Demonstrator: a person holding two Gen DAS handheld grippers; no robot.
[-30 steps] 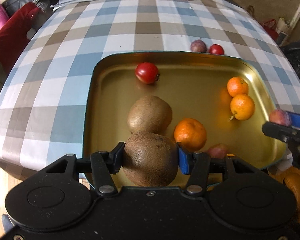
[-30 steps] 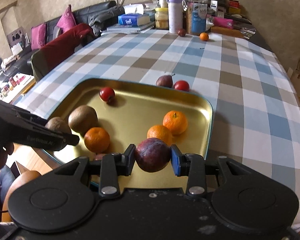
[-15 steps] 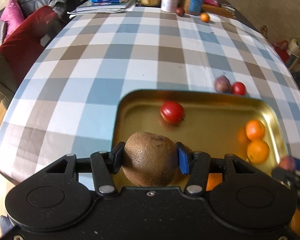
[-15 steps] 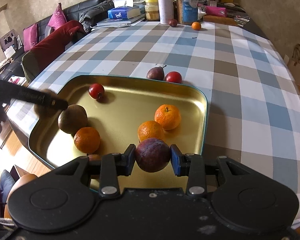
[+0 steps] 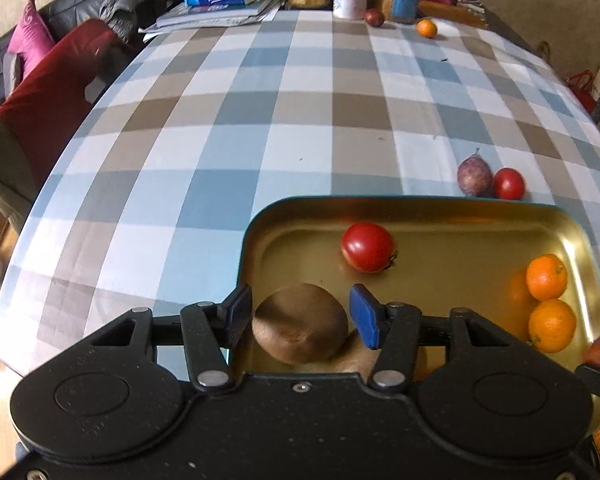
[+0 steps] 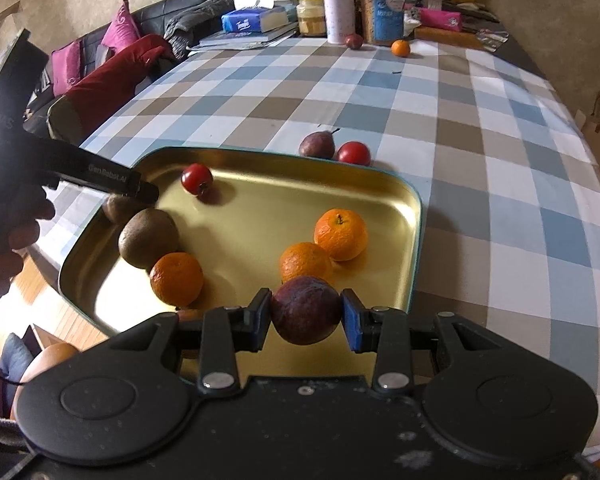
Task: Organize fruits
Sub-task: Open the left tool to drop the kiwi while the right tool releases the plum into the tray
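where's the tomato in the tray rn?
Left wrist view: the tomato sits near the gold tray's far rim, just beyond the kiwi between the open left gripper fingers.

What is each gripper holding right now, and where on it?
The right gripper pinches a dark plum across its widest middle. The left gripper holds nothing: its fingers stand open either side of a kiwi.

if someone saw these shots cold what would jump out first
Probably the gold tray on the checked tablecloth, holding bright oranges and a red tomato. Next, the right gripper in the foreground, clamped on a dark plum. In the left wrist view, the left gripper stands open around a brown kiwi at the tray's near left corner.
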